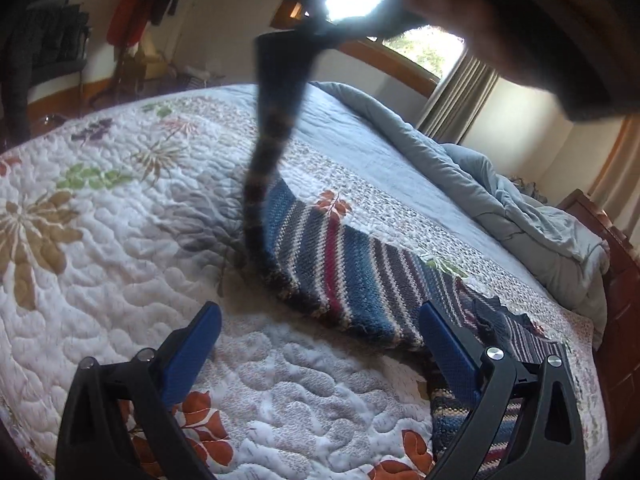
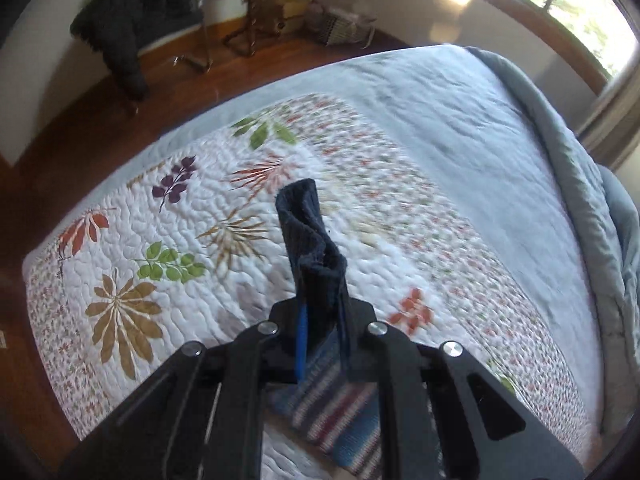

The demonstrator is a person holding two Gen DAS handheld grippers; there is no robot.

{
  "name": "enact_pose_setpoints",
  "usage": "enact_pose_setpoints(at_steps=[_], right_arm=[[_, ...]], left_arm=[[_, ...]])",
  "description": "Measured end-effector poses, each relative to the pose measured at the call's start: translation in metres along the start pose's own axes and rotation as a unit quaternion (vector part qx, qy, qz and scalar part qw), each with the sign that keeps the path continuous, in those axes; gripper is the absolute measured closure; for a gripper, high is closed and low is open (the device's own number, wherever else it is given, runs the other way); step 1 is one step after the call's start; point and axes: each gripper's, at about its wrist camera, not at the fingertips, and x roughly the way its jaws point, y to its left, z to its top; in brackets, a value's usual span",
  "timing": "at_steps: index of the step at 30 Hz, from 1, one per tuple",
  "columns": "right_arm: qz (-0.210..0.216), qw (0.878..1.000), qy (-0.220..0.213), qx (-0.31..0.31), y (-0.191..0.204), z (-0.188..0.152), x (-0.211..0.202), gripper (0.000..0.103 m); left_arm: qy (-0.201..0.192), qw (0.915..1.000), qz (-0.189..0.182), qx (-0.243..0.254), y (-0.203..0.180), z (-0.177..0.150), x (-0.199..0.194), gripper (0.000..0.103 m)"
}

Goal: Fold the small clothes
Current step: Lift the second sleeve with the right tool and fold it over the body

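Quilt (image 1: 100, 280) under open left claw (image 1: 320, 332); striped sock (image 2: 316, 256) pinched.

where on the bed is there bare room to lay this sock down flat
Free: the quilt left of the sock, across the flower prints, and the plain stretch between the sock and the grey duvet. Crowded: the near right corner, where striped knitwear lies under the left tool.

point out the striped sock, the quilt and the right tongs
striped sock (image 1: 352, 276), left wrist view, flat striped part lying on the bed
quilt (image 1: 100, 240), left wrist view, bare floral patch
right tongs (image 2: 322, 320), right wrist view, tips shut on the sock's dark cuff
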Motion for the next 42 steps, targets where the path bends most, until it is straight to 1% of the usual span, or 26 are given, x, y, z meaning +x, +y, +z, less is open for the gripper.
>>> enact_pose_setpoints(at_steps=[4,7,11,13,15,17,18,19,20,21,22,24,25,26,28,30,31,32,33,34,36,37,38,39,40,42], right_arm=[[-0.012,0.998,-0.031,0.056,-0.077,-0.045,-0.054,0.092],[-0.023,0.996,-0.034,0.081,-0.120,-0.079,-0.076,0.092],[-0.030,0.991,-0.039,0.124,-0.175,-0.135,-0.093,0.092],[-0.026,0.987,-0.044,0.152,-0.204,-0.169,-0.099,0.092],[-0.020,0.983,-0.050,0.177,-0.224,-0.198,-0.101,0.092],[0.000,0.976,-0.060,0.210,-0.246,-0.234,-0.101,0.092],[0.011,0.970,-0.070,0.233,-0.259,-0.259,-0.102,0.092],[0.018,0.966,-0.074,0.247,-0.267,-0.275,-0.101,0.092],[0.025,0.960,-0.080,0.266,-0.276,-0.298,-0.099,0.092],[0.028,0.957,-0.083,0.276,-0.280,-0.313,-0.097,0.092],[0.035,0.952,-0.089,0.291,-0.288,-0.340,-0.094,0.092],[0.042,0.944,-0.094,0.313,-0.299,-0.372,-0.090,0.092],[0.048,0.937,-0.097,0.333,-0.308,-0.398,-0.084,0.092],[0.051,0.933,-0.097,0.342,-0.312,-0.409,-0.080,0.092],[0.059,0.923,-0.093,0.368,-0.326,-0.442,-0.066,0.091],[0.078,0.912,-0.091,0.393,-0.336,-0.467,-0.054,0.086],[0.099,0.900,-0.086,0.415,-0.342,-0.484,-0.046,0.080],[0.116,0.890,-0.080,0.433,-0.347,-0.494,-0.041,0.062],[0.128,0.881,-0.079,0.449,-0.351,-0.501,-0.040,0.057],[0.144,0.869,-0.087,0.465,-0.357,-0.511,-0.042,0.057],[0.176,0.851,-0.098,0.484,-0.366,-0.520,-0.046,0.056],[0.212,0.834,-0.096,0.500,-0.372,-0.522,-0.045,0.050],[0.232,0.823,-0.093,0.509,-0.377,-0.522,-0.043,0.048],[0.241,0.817,-0.083,0.517,-0.381,-0.519,-0.040,0.048],[0.241,0.814,-0.074,0.523,-0.385,-0.517,-0.037,0.048],[0.247,0.804,-0.055,0.538,-0.391,-0.514,-0.029,0.047]], left_arm=[[0.005,0.9998,-0.002,0.020,-0.015,-0.004,0.004,0.004],[0.006,0.9995,0.000,0.031,-0.024,-0.009,0.004,0.004],[0.010,0.9993,-0.011,0.034,-0.032,-0.012,0.003,0.004],[0.006,0.9991,-0.011,0.040,-0.036,-0.011,0.000,0.004],[-0.002,0.9992,-0.015,0.036,-0.039,-0.009,-0.004,0.004],[-0.007,0.9992,-0.021,0.033,-0.042,-0.006,-0.008,0.004],[-0.006,0.9991,-0.025,0.033,-0.045,-0.003,-0.009,0.004],[-0.003,0.9991,-0.031,0.030,-0.047,0.000,-0.009,0.004],[-0.001,0.9990,-0.039,0.024,-0.050,0.004,-0.010,0.004],[-0.002,0.9988,-0.044,0.020,-0.052,0.007,-0.010,0.004],[-0.004,0.9986,-0.052,0.012,-0.055,0.013,-0.010,0.004],[0.001,0.9980,-0.063,0.006,-0.064,0.020,-0.005,0.004],[0.010,0.9973,-0.071,0.011,-0.073,0.025,0.001,0.004],[0.015,0.9970,-0.074,0.016,-0.079,0.028,0.006,0.004],[0.044,0.9947,-0.089,0.029,-0.097,0.032,0.023,0.004],[0.070,0.9913,-0.107,0.034,-0.111,0.032,0.037,0.004],[0.086,0.9886,-0.117,0.040,-0.120,0.032,0.046,0.004],[0.099,0.9860,-0.124,0.050,-0.127,0.031,0.054,0.004],[0.111,0.9840,-0.127,0.057,-0.134,0.029,0.061,0.004],[0.126,0.9810,-0.133,0.063,-0.140,0.027,0.068,0.004],[0.149,0.9753,-0.151,0.062,-0.145,0.027,0.078,0.004],[0.157,0.9733,-0.158,0.056,-0.147,0.029,0.082,0.004],[0.160,0.9720,-0.164,0.053,-0.147,0.031,0.084,0.004],[0.161,0.9712,-0.168,0.050,-0.146,0.035,0.087,0.004],[0.162,0.9705,-0.172,0.049,-0.146,0.041,0.090,0.004],[0.169,0.9678,-0.181,0.044,-0.145,0.049,0.095,0.004]])
